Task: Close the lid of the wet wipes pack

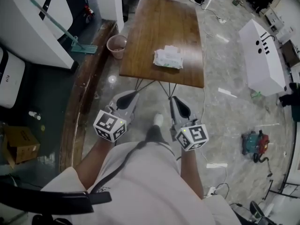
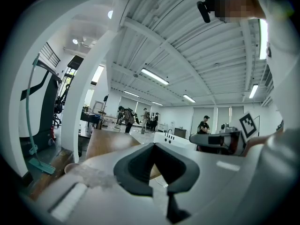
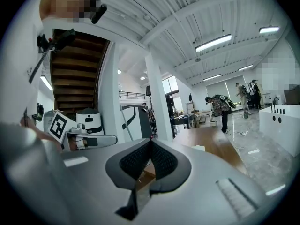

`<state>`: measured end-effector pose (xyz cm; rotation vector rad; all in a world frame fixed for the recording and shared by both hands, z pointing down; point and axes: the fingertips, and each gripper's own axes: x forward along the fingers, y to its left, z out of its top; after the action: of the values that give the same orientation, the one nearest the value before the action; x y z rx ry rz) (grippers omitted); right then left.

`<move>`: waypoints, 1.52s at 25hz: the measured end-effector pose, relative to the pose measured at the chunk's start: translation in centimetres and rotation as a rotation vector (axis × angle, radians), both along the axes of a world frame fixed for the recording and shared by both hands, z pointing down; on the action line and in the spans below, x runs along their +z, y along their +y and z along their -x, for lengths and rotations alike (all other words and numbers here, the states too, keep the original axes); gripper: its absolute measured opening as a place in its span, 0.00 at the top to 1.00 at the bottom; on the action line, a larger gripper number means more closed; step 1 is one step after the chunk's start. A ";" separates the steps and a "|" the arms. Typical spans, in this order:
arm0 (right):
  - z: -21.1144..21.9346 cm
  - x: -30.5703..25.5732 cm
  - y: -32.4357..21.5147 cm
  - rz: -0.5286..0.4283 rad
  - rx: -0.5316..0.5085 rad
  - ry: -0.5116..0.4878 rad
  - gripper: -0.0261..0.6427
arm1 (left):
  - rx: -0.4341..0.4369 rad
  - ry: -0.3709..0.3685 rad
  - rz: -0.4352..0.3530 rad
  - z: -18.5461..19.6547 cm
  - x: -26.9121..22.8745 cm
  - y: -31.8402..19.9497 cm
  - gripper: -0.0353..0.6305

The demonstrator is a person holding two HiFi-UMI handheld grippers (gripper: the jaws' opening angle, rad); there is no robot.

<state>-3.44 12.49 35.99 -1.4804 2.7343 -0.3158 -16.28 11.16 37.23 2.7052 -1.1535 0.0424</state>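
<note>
The left gripper's fingers are closed, their dark pads meeting at the tips with nothing between them. The right gripper's fingers are closed the same way and also hold nothing.

In the head view both grippers are close to the person's body, side by side and slightly apart. Each has its marker cube toward the person, the left cube and the right cube. Both point roughly level toward the table, and their tips are short of its near edge, over the floor.

The pack lies on the near half of the table, toward its right side and well apart from both grippers. It is white with green print and looks rumpled on top. It is too small in this view to tell how its lid stands.

A pink bucket stands on the floor at the table's left edge. A mop with a green head leans further left. A white box stands on the floor to the right of the table. A cardboard box sits at the far left, near the person.
</note>
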 end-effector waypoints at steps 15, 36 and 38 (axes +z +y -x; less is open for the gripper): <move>-7.9 1.2 -16.5 0.050 -0.166 0.028 0.95 | -0.086 -0.018 0.017 -10.4 -0.3 -16.3 0.94; -10.1 4.6 -24.9 0.106 -0.302 0.050 0.95 | -0.182 -0.046 0.077 -12.3 2.4 -23.4 0.94; -10.1 4.5 -25.4 0.105 -0.286 0.050 0.95 | -0.163 -0.047 0.084 -12.5 2.6 -23.9 0.94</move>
<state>6.63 -12.89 40.52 -1.1265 3.0143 -0.4387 -3.82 -12.73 39.88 2.5413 -1.3504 0.1281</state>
